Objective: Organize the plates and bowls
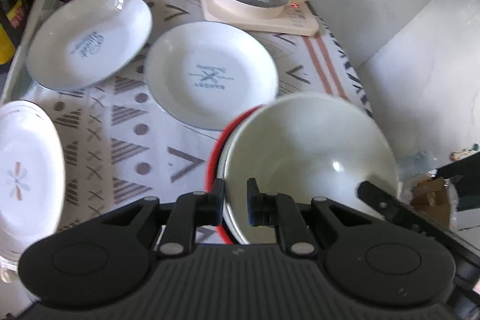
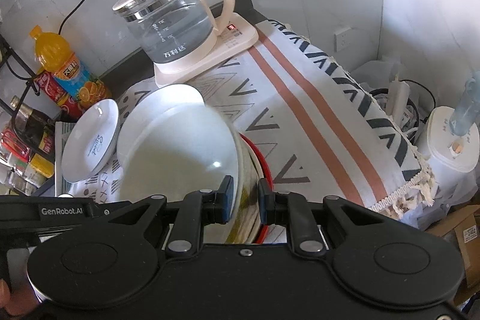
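Left gripper (image 1: 235, 201): fingers clamped on near rim of white ceramic bowl (image 1: 309, 152), red-rimmed dish (image 1: 214, 152) beneath. Right gripper (image 2: 245, 200): fingers clamped on same bowl's right rim. Three white plates (image 1: 210, 74) left, on patterned counter cloth (image 1: 129, 140).

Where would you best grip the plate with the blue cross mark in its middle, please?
Take the plate with the blue cross mark by its raised rim on the near edge, one finger under and one over, coming in low from the front. It lies flat on the patterned cloth, so only the upturned lip offers a hold.
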The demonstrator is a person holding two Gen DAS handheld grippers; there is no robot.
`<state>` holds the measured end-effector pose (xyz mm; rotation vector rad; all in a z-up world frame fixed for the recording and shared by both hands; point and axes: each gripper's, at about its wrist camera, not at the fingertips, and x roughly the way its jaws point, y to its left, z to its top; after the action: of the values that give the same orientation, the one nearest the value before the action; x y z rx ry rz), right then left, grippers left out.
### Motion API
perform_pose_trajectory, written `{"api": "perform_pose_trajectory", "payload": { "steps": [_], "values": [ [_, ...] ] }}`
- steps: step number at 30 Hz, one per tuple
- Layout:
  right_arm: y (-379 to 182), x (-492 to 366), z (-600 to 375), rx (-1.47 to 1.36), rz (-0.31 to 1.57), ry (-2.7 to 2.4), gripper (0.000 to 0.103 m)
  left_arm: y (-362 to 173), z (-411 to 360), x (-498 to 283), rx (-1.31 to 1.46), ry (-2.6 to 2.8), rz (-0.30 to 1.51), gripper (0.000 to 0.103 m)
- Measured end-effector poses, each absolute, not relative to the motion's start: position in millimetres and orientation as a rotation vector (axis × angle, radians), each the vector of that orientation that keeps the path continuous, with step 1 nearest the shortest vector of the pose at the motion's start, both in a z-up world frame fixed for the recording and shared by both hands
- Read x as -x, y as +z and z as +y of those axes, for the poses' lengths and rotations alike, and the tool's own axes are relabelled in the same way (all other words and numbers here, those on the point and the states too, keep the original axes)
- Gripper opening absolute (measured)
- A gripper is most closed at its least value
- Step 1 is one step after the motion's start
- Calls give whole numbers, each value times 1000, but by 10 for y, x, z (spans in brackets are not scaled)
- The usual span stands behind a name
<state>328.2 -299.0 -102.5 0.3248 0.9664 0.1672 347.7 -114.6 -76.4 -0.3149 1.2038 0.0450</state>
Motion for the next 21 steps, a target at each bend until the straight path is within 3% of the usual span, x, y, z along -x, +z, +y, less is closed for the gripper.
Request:
{"api": "perform_pose_trajectory", "payload": {
  "steps": [5, 15, 21],
  "values": [
    [-931, -3309, -3007, -308, 942, 180, 20, -726, -1075, -3509, 327, 55, 1193, 12],
    [-866, -3253, -3040, -300, 906, 179, 13, -582, -1034, -3466, 324, 67, 1161, 15],
    [-983, -3170, -3000, -288, 957, 176, 11, -556, -908, -3307, 338, 115, 1158, 22]
  ]
}}
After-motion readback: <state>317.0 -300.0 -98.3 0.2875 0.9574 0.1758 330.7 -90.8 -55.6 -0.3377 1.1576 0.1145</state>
